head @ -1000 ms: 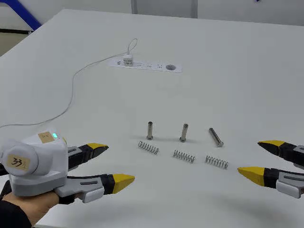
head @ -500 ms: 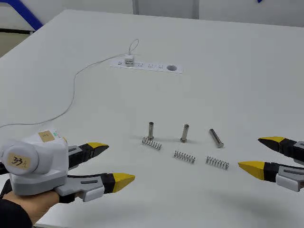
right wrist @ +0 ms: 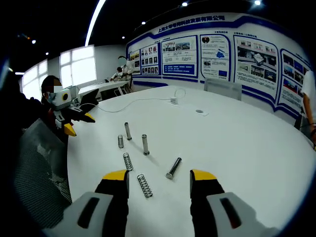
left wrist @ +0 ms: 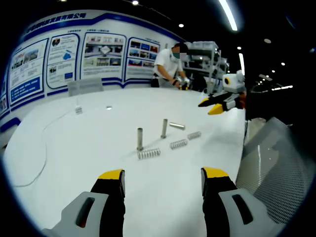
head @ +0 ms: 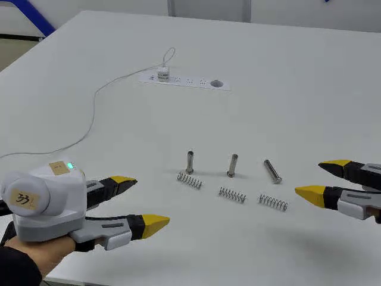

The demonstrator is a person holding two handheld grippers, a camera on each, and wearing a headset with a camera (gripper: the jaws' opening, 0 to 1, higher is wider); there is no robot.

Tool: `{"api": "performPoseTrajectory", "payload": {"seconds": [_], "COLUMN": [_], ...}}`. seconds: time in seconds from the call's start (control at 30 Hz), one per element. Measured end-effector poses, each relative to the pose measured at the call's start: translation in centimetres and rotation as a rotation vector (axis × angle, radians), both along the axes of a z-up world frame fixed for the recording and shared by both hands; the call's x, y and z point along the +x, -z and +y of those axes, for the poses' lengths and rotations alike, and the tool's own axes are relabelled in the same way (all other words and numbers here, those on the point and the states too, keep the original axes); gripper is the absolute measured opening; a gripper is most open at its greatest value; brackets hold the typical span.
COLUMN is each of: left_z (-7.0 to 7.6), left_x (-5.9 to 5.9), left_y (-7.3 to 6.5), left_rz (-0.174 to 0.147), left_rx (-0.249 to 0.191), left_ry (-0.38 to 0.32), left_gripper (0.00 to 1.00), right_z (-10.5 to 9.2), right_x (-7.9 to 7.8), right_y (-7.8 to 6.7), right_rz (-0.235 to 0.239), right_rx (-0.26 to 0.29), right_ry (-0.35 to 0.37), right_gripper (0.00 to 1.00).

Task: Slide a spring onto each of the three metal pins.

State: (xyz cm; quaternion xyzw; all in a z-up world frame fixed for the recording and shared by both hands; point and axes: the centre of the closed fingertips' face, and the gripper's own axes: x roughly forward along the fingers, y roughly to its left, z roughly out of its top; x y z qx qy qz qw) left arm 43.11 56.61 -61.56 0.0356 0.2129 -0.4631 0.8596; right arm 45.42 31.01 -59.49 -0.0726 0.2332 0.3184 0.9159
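On the white desk [head: 286,107] the left tool [head: 143,201] waits open at the near left. The right tool [head: 321,177], open too, has come closer to the rightmost spring [head: 273,202], lying near the fallen pin [head: 272,171]; pickup seems next.

Holds the left gripper [head: 143,201] low at the near left of the head view, cradled from below by the left hand [head: 41,253], with a dark sleeve [head: 13,273] at the wrist. Points it forward and rightward, jaws spread wide, yellow tips well apart. Shows a small green light lit on top of its white body. Holds the right gripper [head: 315,177] at the right edge, slightly higher in that view, pointing leftward, jaws parted too, though less widely. Sets the two grippers roughly facing each other, well apart. In each gripper view, shows own jaws rising from the bottom, parted, and the opposite gripper far off.
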Motion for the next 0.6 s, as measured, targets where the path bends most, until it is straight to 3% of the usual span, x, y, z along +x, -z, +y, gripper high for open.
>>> {"api": "performPoseTrajectory", "payload": {"seconds": [0.27, 0.6], "left_z": [0.0, 0.1], "left_x": [0.0, 0.1], "left_y": [0.0, 0.0], "left_rz": [0.000, -0.001], "left_rx": [-0.001, -0.001], "left_ry": [0.000, -0.001], "left_gripper": [0.63, 0.63], "right_z": [0.3, 1.1], "right_x": [2.3, 4.9], "right_y": [-0.1, 1.2], "right_rz": [0.021, 0.080], "right_rx": [-0.034, -0.103], "right_ry": [0.029, 0.043], "right_gripper": [0.43, 0.33]}}
